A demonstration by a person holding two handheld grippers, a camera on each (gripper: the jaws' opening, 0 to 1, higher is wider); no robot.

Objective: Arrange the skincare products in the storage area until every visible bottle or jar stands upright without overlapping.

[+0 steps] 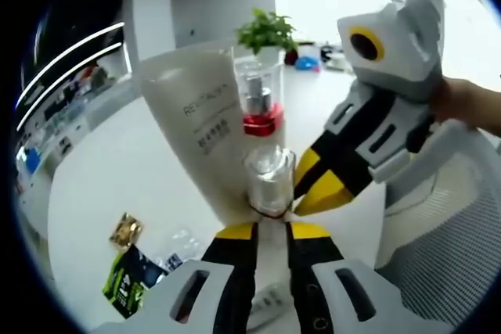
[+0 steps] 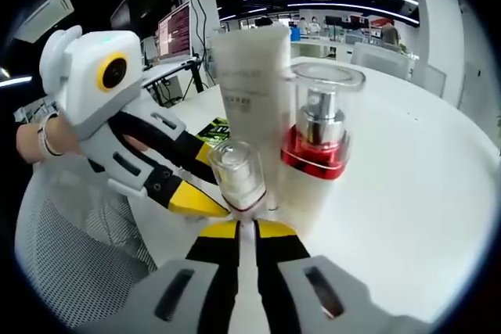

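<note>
Three products crowd together upright on the white worktop: a tall white tube, a pump bottle with red collar and clear cap, and a small clear-capped bottle nearest the cameras. In the left gripper view the left claw has its yellow tips nearly together right at the base of the small bottle; whether they pinch it or just sit in front, cannot tell. The right claw comes in from the right, its yellow tip touching or just beside the small bottle's cap. In the right gripper view the right claw looks nearly together below that same small bottle, grip not clear either, and the left claw angles in from the left with its tip against the bottle's lower side. Risks: both claws work one small, light bottle from opposite sides, so an uneven push could tip it into the pump bottle or the tube. The tube is tall on a narrow base and looks to lean, so a nudge likely topples it and takes neighbours along. The items stand touching or almost, so pulling one out could drag another. Smooth clear cap could slip from the tips. A mesh chair sits beside the worktop edge, so a knocked bottle could roll off.
</note>
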